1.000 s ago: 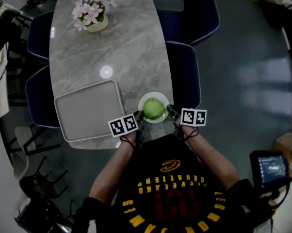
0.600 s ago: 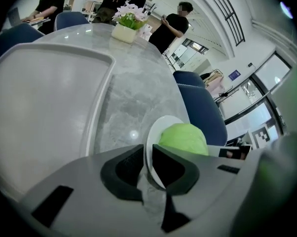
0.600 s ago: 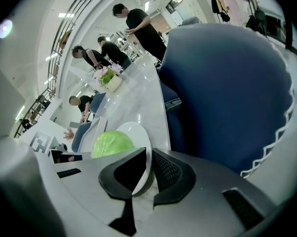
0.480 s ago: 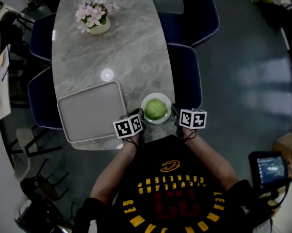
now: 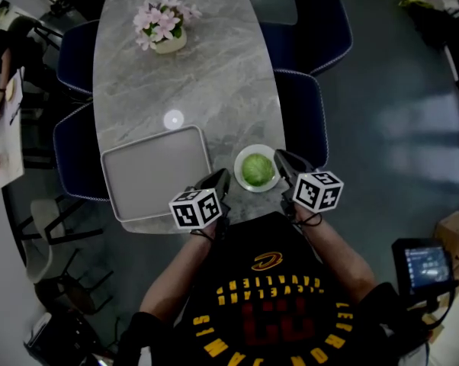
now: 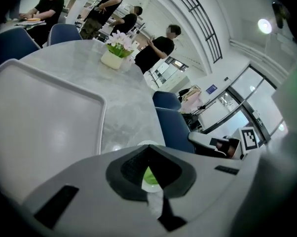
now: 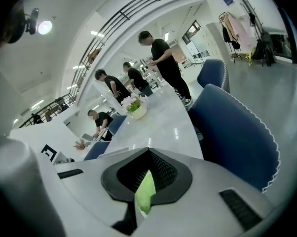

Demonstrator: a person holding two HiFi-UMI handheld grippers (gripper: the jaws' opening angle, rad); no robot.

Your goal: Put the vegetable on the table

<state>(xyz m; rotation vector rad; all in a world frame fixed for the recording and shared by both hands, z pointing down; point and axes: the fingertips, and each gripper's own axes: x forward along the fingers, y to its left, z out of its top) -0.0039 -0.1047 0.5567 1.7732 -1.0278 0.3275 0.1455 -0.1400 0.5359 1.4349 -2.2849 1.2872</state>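
Since the round green vegetable (image 5: 258, 169) sits in a white bowl (image 5: 238, 165) on the grey marble bench (image 5: 184, 75), left tool (image 5: 218, 179) just closed empty, right tool (image 5: 284, 160) likewise pinched together, nothing seems left.

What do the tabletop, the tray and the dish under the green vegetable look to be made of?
Tabletop: polished stone or a stone-look slab, with grey veining and a lamp's glare. Tray: matte grey plastic, probably; even colour, rounded raised rim. Dish: smooth white ceramic or melamine; can't tell which.
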